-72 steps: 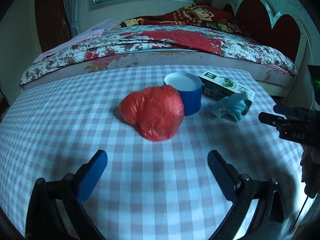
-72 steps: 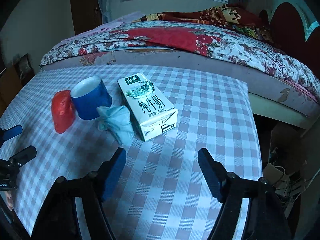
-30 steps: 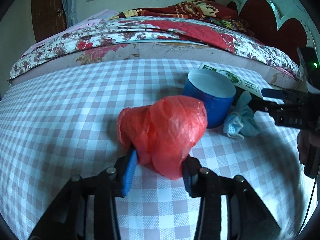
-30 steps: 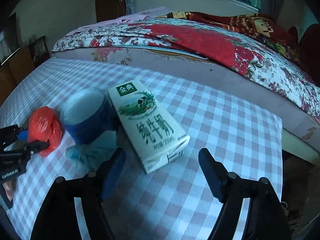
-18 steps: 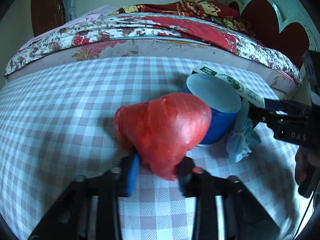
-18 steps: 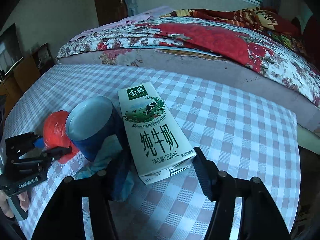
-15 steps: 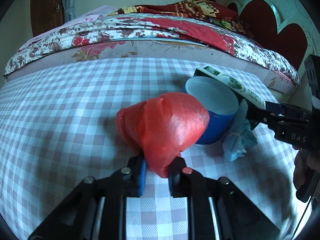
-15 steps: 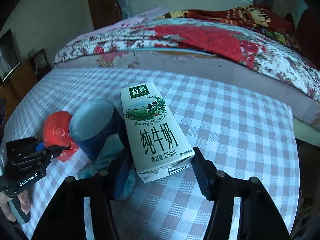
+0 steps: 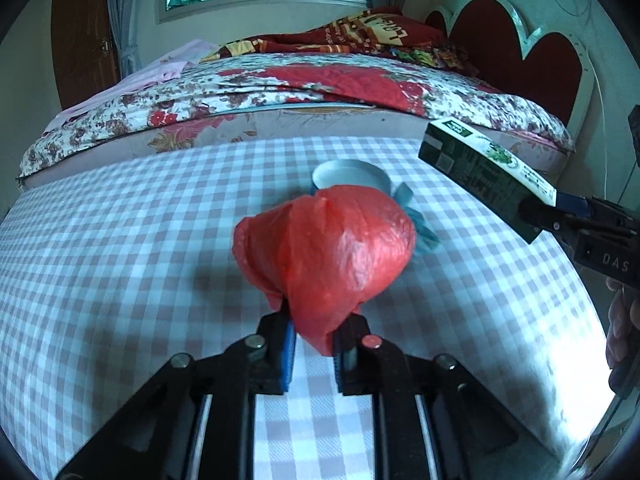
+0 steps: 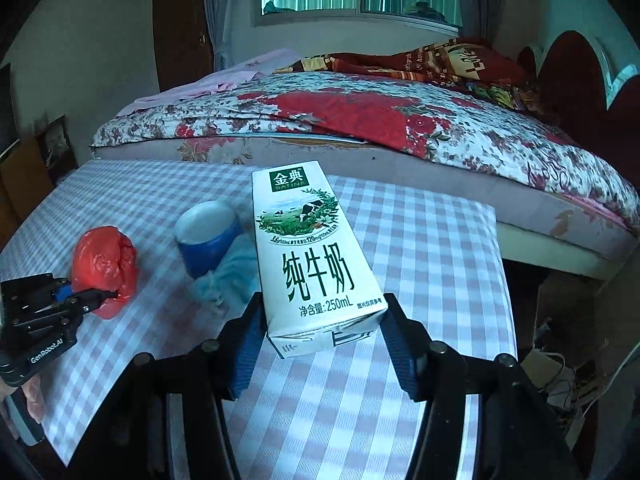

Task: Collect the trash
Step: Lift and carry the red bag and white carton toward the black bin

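Note:
My left gripper [image 9: 314, 334] is shut on a crumpled red plastic bag [image 9: 332, 256] and holds it above the checked table [image 9: 120, 248]; it also shows in the right wrist view [image 10: 105, 266]. My right gripper [image 10: 320, 340] is shut on a white and green milk carton [image 10: 312, 256], lifted off the table; the carton also shows in the left wrist view [image 9: 480, 176]. A blue cup [image 10: 208, 236] and a crumpled light blue tissue [image 10: 232, 276] sit on the table between them.
A bed [image 10: 360, 120] with a floral cover runs along the table's far edge. The table's right edge [image 10: 500, 280] drops to the floor, where cables and boxes [image 10: 556, 368] lie. A dark wooden door [image 9: 80, 40] stands at the back left.
Both grippers closed in on their items and shut on them. The red bag and the milk carton have both risen off the table.

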